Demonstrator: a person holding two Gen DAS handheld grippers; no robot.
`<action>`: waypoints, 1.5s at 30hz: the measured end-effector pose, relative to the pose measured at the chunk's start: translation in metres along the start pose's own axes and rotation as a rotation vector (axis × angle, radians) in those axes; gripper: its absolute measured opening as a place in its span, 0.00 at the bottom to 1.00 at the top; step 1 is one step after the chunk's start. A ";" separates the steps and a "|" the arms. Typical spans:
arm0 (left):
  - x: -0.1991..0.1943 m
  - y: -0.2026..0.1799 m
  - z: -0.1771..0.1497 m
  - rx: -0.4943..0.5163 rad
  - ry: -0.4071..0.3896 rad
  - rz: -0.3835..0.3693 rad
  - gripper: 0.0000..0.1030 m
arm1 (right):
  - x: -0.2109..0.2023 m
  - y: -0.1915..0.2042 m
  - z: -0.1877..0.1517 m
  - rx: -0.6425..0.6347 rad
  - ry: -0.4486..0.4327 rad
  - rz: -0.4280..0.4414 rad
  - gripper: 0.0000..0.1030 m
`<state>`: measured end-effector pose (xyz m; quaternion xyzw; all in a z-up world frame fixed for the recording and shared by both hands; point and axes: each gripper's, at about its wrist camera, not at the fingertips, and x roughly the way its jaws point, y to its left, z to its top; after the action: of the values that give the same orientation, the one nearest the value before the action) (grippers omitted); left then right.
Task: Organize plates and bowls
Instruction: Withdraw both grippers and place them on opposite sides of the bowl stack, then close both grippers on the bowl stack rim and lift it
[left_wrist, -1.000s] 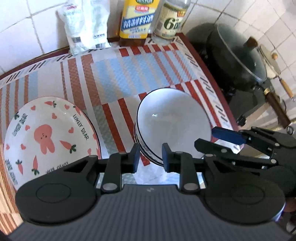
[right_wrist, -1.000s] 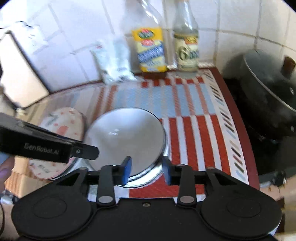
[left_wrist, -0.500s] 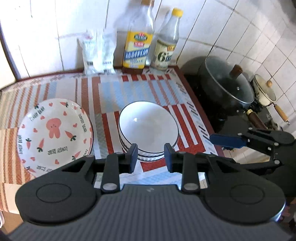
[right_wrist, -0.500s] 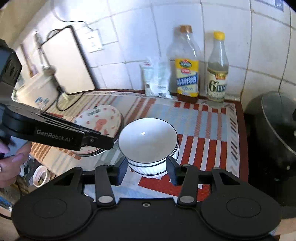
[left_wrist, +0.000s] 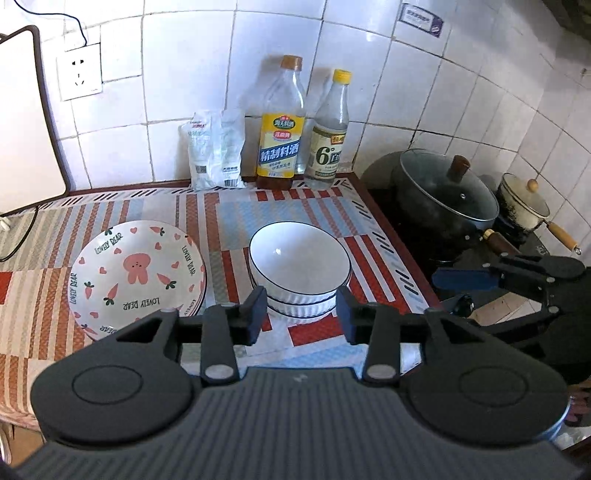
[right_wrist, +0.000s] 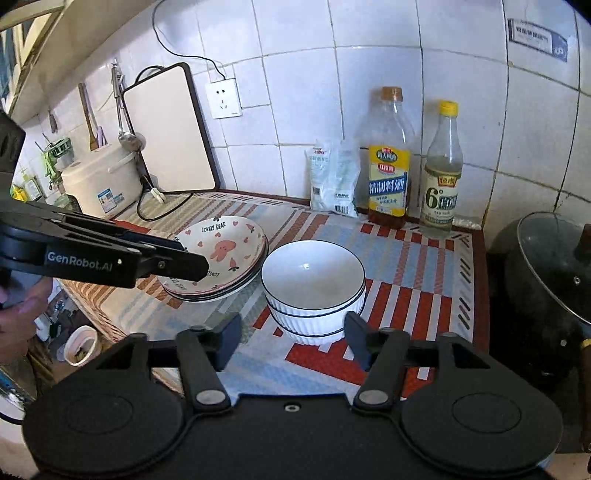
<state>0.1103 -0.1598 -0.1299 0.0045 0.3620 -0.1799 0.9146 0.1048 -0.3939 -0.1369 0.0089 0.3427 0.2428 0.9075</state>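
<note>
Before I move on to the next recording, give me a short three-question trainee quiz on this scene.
1. True or false: the white bowls are nested in one stack.
2. Multiple choice: the stack of bunny plates lies where, seen from the right wrist camera? A) left of the bowls B) behind the bottles C) on the stove
3. Fill in: neither the left claw nor the right claw holds ____.

Key: 1 true. 2 A. 3 anything; both stand open and empty, their jaws having just been opening, short of the bowls on the striped mat.
</note>
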 end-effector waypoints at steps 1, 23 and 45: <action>0.002 0.001 -0.004 0.000 -0.003 -0.003 0.40 | 0.002 0.001 -0.003 0.000 -0.007 -0.010 0.69; 0.105 0.052 -0.043 -0.163 0.066 -0.194 0.63 | 0.122 -0.008 -0.084 -0.010 -0.070 -0.160 0.91; 0.146 0.100 0.000 -0.490 0.182 -0.255 0.64 | 0.167 -0.005 -0.063 -0.024 -0.073 -0.177 0.96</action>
<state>0.2414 -0.1134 -0.2390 -0.2458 0.4729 -0.1994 0.8223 0.1762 -0.3333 -0.2892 -0.0235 0.3060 0.1652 0.9373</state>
